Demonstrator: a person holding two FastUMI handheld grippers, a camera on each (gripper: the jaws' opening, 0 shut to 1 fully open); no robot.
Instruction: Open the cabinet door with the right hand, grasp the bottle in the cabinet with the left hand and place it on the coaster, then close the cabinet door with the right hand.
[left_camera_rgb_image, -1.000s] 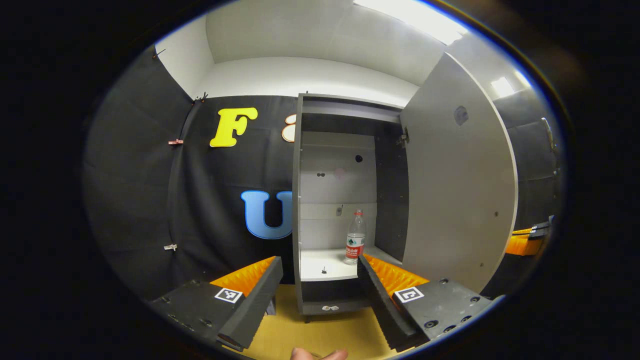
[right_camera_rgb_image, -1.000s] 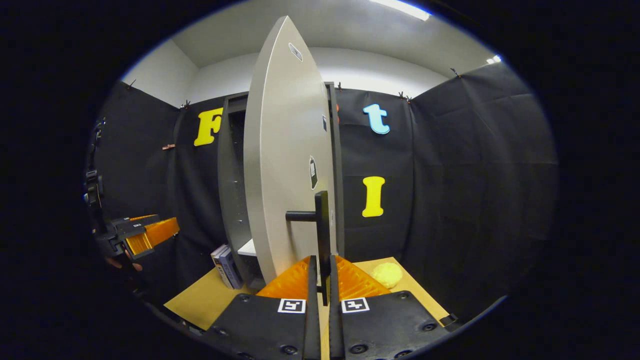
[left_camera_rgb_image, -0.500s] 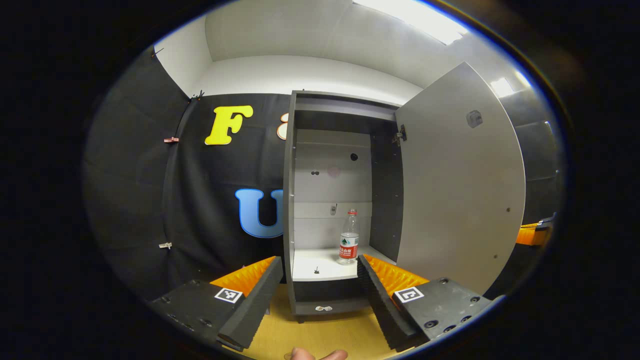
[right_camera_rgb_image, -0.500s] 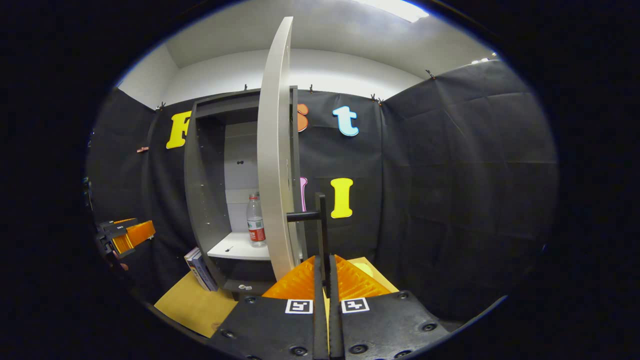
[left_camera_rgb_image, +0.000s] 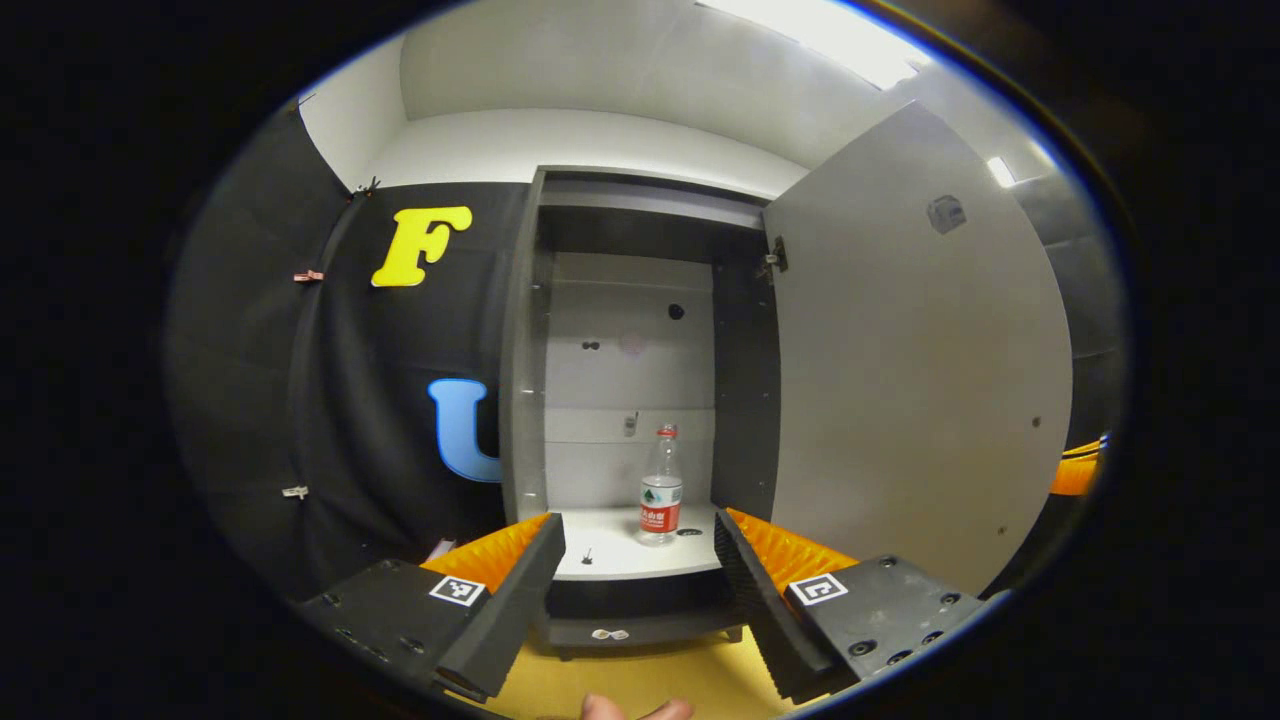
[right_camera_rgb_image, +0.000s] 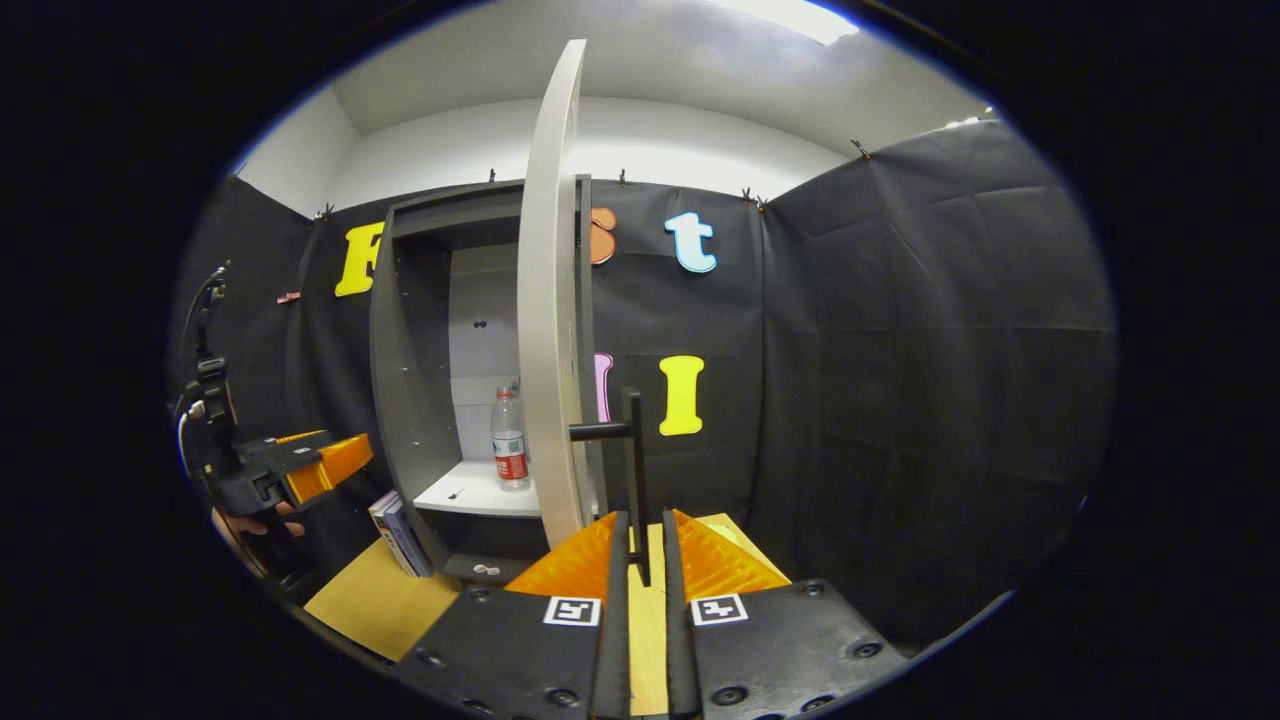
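Your right gripper (right_camera_rgb_image: 640, 560) has its fingers a little apart around the door handle (right_camera_rgb_image: 632, 470), grip uncertain. Your left gripper (left_camera_rgb_image: 635, 560) is spread wide, facing the open cabinet (left_camera_rgb_image: 525, 400), where the bottle (left_camera_rgb_image: 660, 487) stands upright on the white shelf (left_camera_rgb_image: 610, 555).

So the bench (right_camera_rgb_image: 385, 610) is a plain yellowish-tan top, and the cabinet (left_camera_rgb_image: 522, 400) stands right on it. A couple of books (right_camera_rgb_image: 398, 535) lean against the cabinet's outer left side, bottoms on the bench. Inside the cabinet there's 1 white shelf (left_camera_rgb_image: 610, 555) low down. On it the bottle (left_camera_rgb_image: 660, 486) stands upright, toward the right of the shelf, with a tiny dark bit (left_camera_rgb_image: 586, 553) near the shelf's front left, too small to identify.
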